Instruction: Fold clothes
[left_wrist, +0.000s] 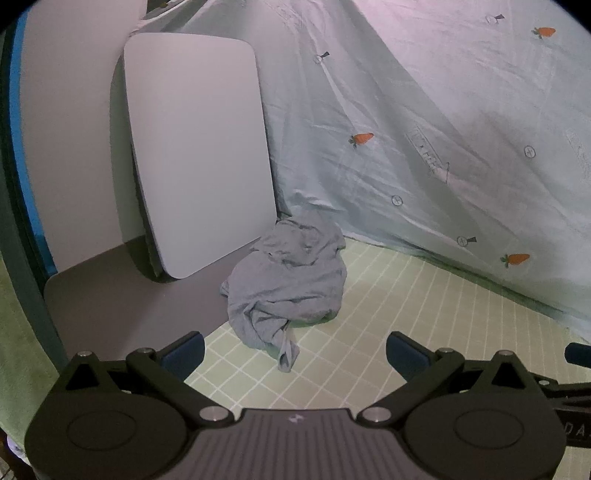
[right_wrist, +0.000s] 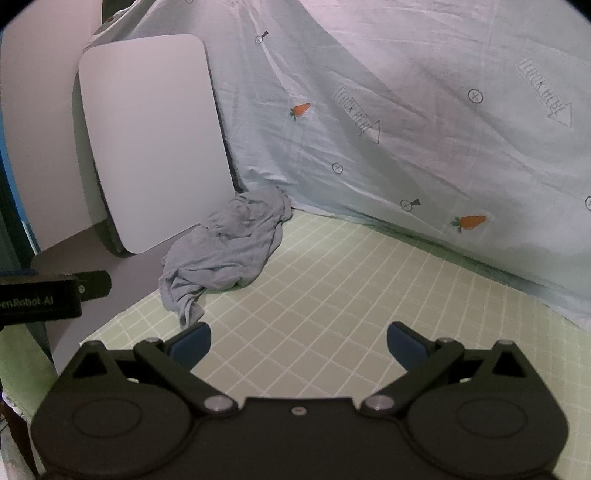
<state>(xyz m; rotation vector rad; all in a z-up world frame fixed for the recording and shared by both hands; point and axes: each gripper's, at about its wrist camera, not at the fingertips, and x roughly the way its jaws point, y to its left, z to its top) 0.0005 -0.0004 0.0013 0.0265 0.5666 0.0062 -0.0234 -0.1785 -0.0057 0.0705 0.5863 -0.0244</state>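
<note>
Here, the left gripper (left_wrist: 295, 350) has its jaws spread wide with nothing between them, and it hangs above the green checked sheet (left_wrist: 388, 332). The right gripper (right_wrist: 298, 341) is also wide open and empty, over the same sheet, further to the right.

Ahead of both grippers lies the grey garment (left_wrist: 288, 280), crumpled in a heap. Its long axis runs from near to far, and it leans a little to the right at the far end. A narrow twisted end (left_wrist: 288, 354) points toward the left gripper and lies just in front of its fingers. The far end of the heap touches the pale blue carrot-print cloth (left_wrist: 443, 129) that hangs behind.

Just left of the garment, a white board (left_wrist: 195, 155) stands tilted against the wall, on a grey surface (left_wrist: 129, 295).
</note>
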